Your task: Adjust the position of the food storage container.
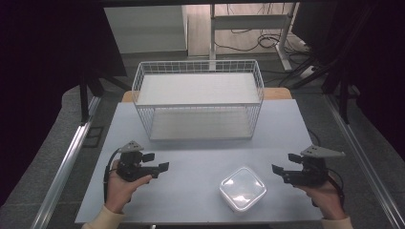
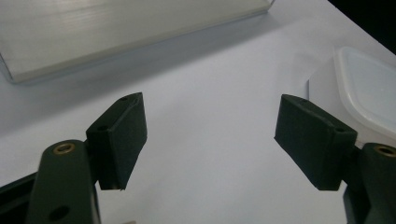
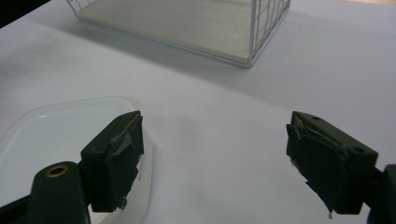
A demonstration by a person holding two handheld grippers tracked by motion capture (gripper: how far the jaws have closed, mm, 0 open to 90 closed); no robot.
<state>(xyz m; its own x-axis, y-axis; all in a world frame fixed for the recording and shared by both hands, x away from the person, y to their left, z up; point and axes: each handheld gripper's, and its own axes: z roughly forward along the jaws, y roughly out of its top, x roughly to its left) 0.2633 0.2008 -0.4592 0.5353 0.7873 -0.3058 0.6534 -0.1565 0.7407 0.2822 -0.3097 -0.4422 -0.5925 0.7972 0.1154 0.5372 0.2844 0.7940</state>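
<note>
- A white wire basket (image 1: 198,98) is standing across the far middle of the table (image 1: 191,200), blocking straight passage to the far edge there.
- Bare strips of table are lying open between the basket and the left and right edges.
- A lidded plastic container (image 1: 242,188) is sitting near the near edge, right of the middle, taking up the room between the two grippers.
- The left gripper (image 1: 155,162) is hovering near the near-left corner with jaws wide apart, open tabletop lying ahead of it up to the basket.
- The right gripper (image 1: 282,164) is hovering near the right edge, jaws spread, just beside the container.
</note>
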